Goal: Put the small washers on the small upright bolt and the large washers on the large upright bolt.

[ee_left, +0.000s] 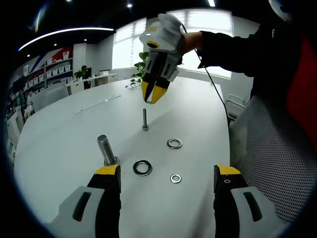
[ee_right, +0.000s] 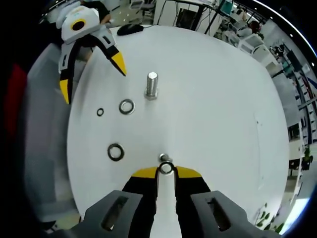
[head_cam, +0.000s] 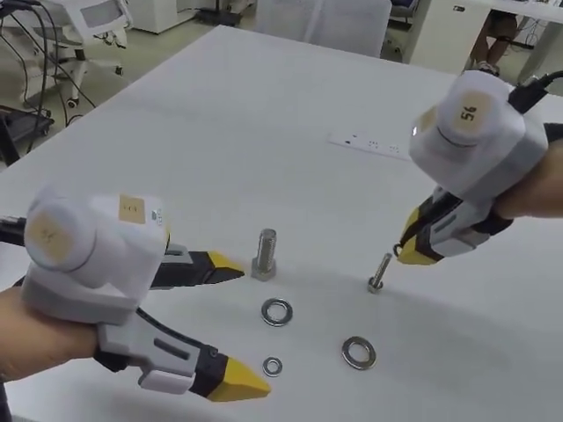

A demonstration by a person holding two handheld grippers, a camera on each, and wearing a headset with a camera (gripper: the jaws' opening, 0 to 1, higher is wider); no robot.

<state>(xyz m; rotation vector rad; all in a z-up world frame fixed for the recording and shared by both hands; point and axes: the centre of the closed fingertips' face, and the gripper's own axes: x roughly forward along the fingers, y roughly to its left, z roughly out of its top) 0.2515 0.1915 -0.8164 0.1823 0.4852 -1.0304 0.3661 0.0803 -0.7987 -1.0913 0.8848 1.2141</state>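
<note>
In the head view, right of centre, the right gripper (head_cam: 413, 255) has its fingers pinching a small washer (ee_right: 166, 168) just above the small bolt (head_cam: 378, 274). At lower left, the left gripper (head_cam: 242, 327) has its fingers spread wide over the worktop (head_cam: 264, 132).

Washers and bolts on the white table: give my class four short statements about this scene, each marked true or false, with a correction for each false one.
1. The right gripper is shut on a small washer close to the top of the small bolt. True.
2. The left gripper is shut. False: it is open and holds nothing.
3. Two large washers lie flat on the table. True.
4. The large bolt lies on its side. False: it stands upright, head down.
</note>
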